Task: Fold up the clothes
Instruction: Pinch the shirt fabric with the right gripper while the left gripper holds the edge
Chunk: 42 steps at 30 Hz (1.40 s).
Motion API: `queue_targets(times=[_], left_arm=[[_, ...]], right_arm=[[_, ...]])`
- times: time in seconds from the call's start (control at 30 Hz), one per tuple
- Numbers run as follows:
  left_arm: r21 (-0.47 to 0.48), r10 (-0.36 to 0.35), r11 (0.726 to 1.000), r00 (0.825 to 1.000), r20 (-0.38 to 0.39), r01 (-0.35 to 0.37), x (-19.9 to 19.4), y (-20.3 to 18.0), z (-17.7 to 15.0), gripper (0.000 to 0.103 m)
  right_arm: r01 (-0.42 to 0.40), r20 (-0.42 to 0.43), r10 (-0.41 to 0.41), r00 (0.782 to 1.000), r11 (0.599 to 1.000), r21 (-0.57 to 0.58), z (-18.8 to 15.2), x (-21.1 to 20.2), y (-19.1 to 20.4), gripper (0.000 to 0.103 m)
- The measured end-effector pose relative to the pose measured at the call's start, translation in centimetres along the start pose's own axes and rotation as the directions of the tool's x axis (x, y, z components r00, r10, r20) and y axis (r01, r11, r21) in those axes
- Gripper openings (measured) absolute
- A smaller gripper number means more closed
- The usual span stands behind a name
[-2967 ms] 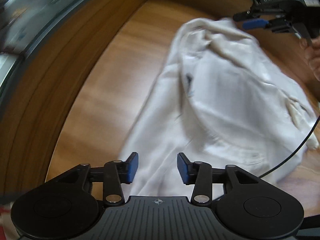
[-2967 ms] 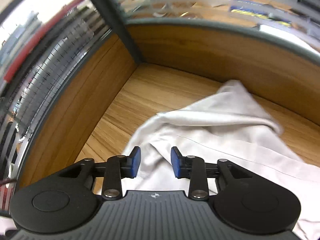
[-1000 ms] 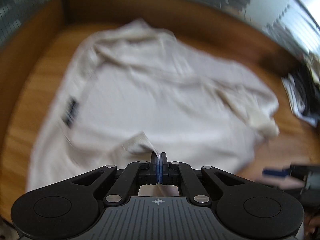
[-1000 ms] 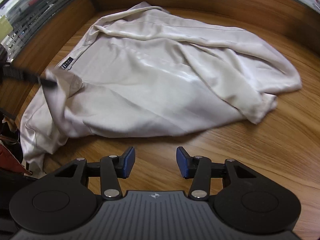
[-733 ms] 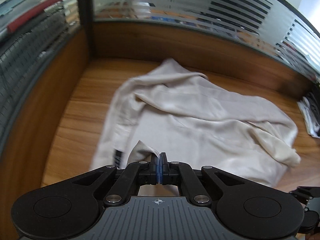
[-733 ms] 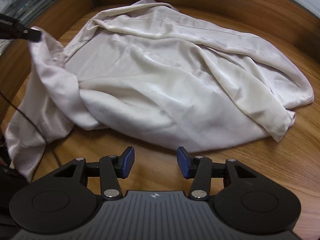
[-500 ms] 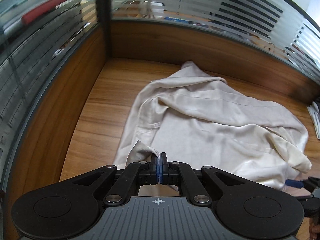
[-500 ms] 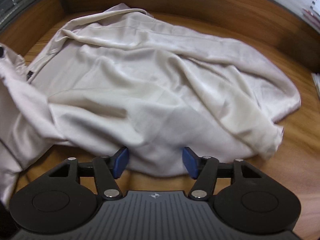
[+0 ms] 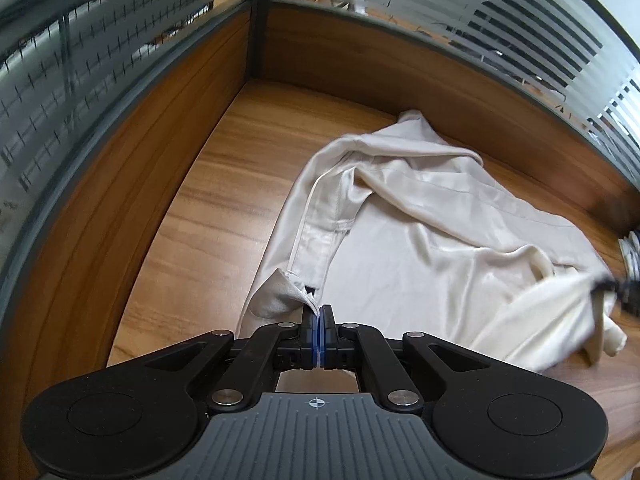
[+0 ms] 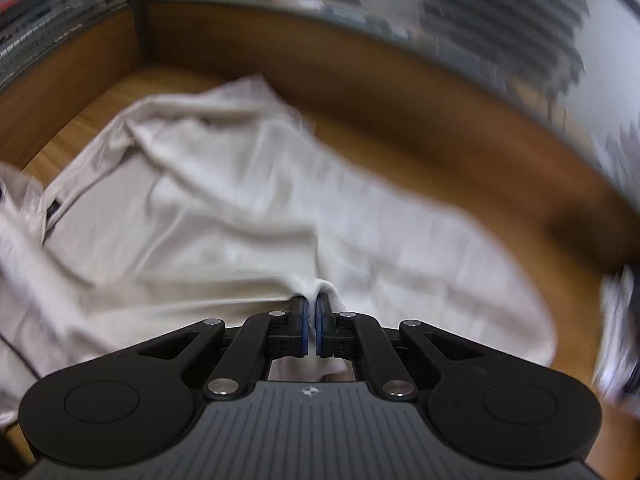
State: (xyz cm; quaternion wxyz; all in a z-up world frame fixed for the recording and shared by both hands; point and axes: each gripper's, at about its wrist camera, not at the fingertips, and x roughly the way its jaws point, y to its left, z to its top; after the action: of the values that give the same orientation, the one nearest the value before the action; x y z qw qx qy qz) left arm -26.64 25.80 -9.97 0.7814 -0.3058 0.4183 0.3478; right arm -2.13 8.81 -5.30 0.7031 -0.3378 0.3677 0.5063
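Observation:
A cream satin shirt (image 9: 432, 248) lies crumpled on the wooden table (image 9: 224, 184), its far end near the back wall. My left gripper (image 9: 319, 312) is shut on a corner of the shirt near the collar band, which is lifted off the table. In the right wrist view, which is blurred, the shirt (image 10: 224, 200) fills the middle, and my right gripper (image 10: 311, 305) is shut on a bunched fold of its near edge. The right gripper (image 9: 612, 288) also shows as a dark blur at the far right of the left wrist view, pulling cloth upward.
Wooden partition walls (image 9: 132, 168) topped with frosted striped glass (image 9: 480, 32) close the table at the left and back. A dark post (image 9: 260, 16) stands in the corner. Papers (image 9: 632, 256) lie at the right edge. Bare wood lies left of the shirt.
My right gripper has gone from open to shut on the shirt's near edge and is moving, blurring its view. My left gripper kept its hold and drew the collar corner back.

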Motion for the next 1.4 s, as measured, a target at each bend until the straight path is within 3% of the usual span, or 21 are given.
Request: queue_targets(times=[0.2,0.23,0.43,0.5,0.57,0.67,0.77,0.9,1.07,1.13,1.17,1.2,1.4], left_arm=[[-0.021,0.014,1.000,1.000,-0.006,-0.014,0.7,0.6,0.1,0.003],[-0.027,0.016,1.000,1.000,-0.007,-0.016,0.8,0.7,0.2,0.003],[-0.056,0.016,0.998,1.000,-0.005,-0.017,0.8,1.4,0.4,0.003],[-0.062,0.014,0.998,1.000,-0.009,-0.015,0.9,1.6,0.5,0.003],[-0.060,0.012,0.998,1.000,-0.011,-0.013,1.0,1.7,0.6,0.003],[-0.049,0.006,0.999,1.000,-0.014,-0.006,1.1,1.6,0.6,0.003],[-0.031,-0.002,1.000,1.000,-0.018,0.001,1.1,1.4,0.6,0.003],[-0.008,-0.011,1.000,1.000,-0.024,0.011,1.2,1.2,0.6,0.003],[0.011,-0.021,1.000,1.000,-0.018,0.021,0.8,1.1,0.5,0.003],[0.012,-0.021,1.000,1.000,-0.018,0.022,0.6,1.2,0.4,0.003],[0.012,-0.021,1.000,1.000,-0.018,0.021,0.5,1.2,0.3,0.003],[0.013,-0.019,1.000,1.000,-0.018,0.020,0.4,1.3,0.2,0.003],[0.024,-0.054,0.998,0.998,-0.042,0.055,0.2,0.5,-0.4,0.004]], right_arm=[[-0.011,0.000,0.011,1.000,0.985,-0.172,7.0,4.9,1.1,0.004],[-0.015,-0.009,0.013,1.000,0.981,-0.192,7.5,5.7,1.6,0.009],[-0.055,-0.013,0.053,0.998,0.970,-0.238,6.8,4.9,3.2,0.030],[-0.068,-0.036,0.062,0.997,0.968,-0.240,5.8,4.0,3.3,0.033],[-0.070,-0.069,0.058,0.996,0.980,-0.186,4.3,3.4,2.7,0.033],[-0.107,-0.113,0.105,0.988,0.994,-0.011,2.0,2.9,1.1,0.033],[-0.140,-0.110,0.161,0.981,0.974,0.176,0.0,3.6,0.4,0.033],[-0.177,-0.088,0.233,0.968,0.893,0.414,-2.5,4.5,-0.6,0.033],[-0.218,-0.035,0.311,0.950,0.737,0.640,-4.5,6.6,-1.4,0.033],[-0.210,-0.031,0.310,0.950,0.712,0.670,-4.7,7.3,-1.5,0.032],[-0.199,-0.040,0.306,0.951,0.708,0.677,-4.9,7.7,-1.4,0.026],[-0.199,-0.042,0.310,0.950,0.701,0.685,-5.0,7.9,-1.4,0.005],[-0.177,-0.016,0.256,0.967,0.708,0.683,-6.4,4.8,-2.1,0.003]])
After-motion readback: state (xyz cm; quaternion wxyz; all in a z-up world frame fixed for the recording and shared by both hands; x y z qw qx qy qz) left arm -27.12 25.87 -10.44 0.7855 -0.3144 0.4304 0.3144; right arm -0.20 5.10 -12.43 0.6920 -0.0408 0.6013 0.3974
